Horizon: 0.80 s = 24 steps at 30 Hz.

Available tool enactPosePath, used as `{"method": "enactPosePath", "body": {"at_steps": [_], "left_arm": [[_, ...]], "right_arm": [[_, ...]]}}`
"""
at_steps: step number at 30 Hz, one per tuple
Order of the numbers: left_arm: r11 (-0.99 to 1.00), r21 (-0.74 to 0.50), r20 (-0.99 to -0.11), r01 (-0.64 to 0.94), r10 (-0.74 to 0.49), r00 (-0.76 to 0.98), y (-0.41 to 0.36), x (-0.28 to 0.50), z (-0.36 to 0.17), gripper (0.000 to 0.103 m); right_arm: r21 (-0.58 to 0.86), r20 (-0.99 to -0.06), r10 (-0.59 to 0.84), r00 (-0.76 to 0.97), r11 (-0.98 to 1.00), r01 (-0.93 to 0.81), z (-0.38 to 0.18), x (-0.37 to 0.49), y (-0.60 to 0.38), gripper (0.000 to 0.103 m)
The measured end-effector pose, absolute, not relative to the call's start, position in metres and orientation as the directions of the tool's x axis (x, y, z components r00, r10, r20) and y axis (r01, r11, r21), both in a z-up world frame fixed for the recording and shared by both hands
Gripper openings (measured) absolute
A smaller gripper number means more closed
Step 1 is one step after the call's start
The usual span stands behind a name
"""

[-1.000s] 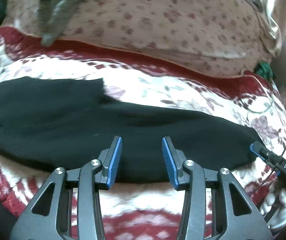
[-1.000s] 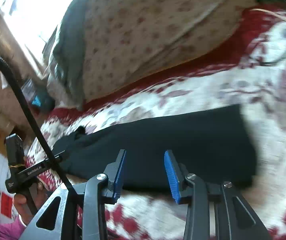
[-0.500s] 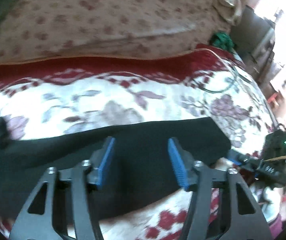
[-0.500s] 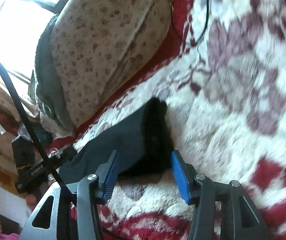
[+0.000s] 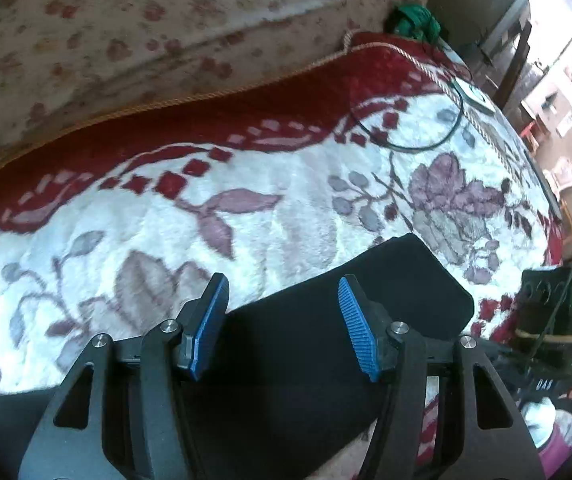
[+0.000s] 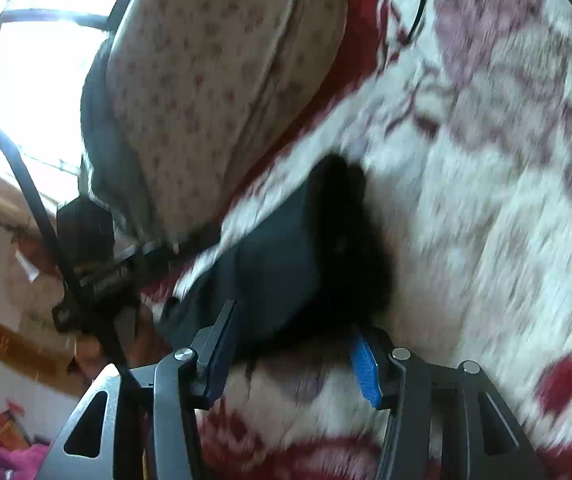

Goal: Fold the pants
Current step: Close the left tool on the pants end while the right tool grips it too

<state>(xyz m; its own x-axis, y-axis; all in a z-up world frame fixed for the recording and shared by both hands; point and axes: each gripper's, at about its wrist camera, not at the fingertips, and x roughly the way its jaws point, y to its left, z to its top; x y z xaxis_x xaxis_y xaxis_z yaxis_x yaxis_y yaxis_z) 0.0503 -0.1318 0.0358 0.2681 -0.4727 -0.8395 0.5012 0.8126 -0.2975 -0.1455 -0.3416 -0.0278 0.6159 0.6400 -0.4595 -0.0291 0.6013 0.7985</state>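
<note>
The black pants (image 5: 305,344) lie flat on a white and red floral blanket (image 5: 246,208), folded lengthwise. My left gripper (image 5: 282,320) is open and hovers just over the pants near their leg end (image 5: 425,276). My right gripper (image 6: 289,344) is open, its blue pads at the near corner of the same leg end (image 6: 317,248). The right wrist view is blurred. The left gripper's handle (image 6: 90,264) shows at the left of the right wrist view.
A large cream floral bedding roll (image 5: 146,32) runs along the back of the bed. A black cable loop (image 5: 417,128) and a green cloth bundle (image 5: 413,20) lie at the far right. The bed edge drops off at the right (image 5: 553,208).
Both grippers have swung right along the pants, from the middle toward the leg end. The right gripper has closed in on the end corner. Both stay open.
</note>
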Motion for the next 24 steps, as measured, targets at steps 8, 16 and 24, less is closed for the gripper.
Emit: {"method": "enactPosePath", "body": {"at_steps": [8,16,24], "left_arm": [[0.7,-0.281,-0.862,0.656,-0.485,0.148,-0.172,0.063,0.022,0.057],[0.519,-0.315,-0.861,0.794,-0.509,-0.008,-0.208,0.071,0.02,0.057],[0.388,-0.308,-0.887,0.869,-0.448,-0.114,-0.241,0.059,0.009,0.057]], "right_arm": [[0.815,-0.425,0.643,0.637,0.579,-0.04,-0.033,-0.156,-0.354,0.05],[0.82,-0.384,0.664,0.641,0.564,-0.093,-0.034,-0.159,-0.354,0.052],[0.817,-0.366,0.665,0.651,0.564,-0.117,-0.034,-0.162,-0.349,0.056]]}}
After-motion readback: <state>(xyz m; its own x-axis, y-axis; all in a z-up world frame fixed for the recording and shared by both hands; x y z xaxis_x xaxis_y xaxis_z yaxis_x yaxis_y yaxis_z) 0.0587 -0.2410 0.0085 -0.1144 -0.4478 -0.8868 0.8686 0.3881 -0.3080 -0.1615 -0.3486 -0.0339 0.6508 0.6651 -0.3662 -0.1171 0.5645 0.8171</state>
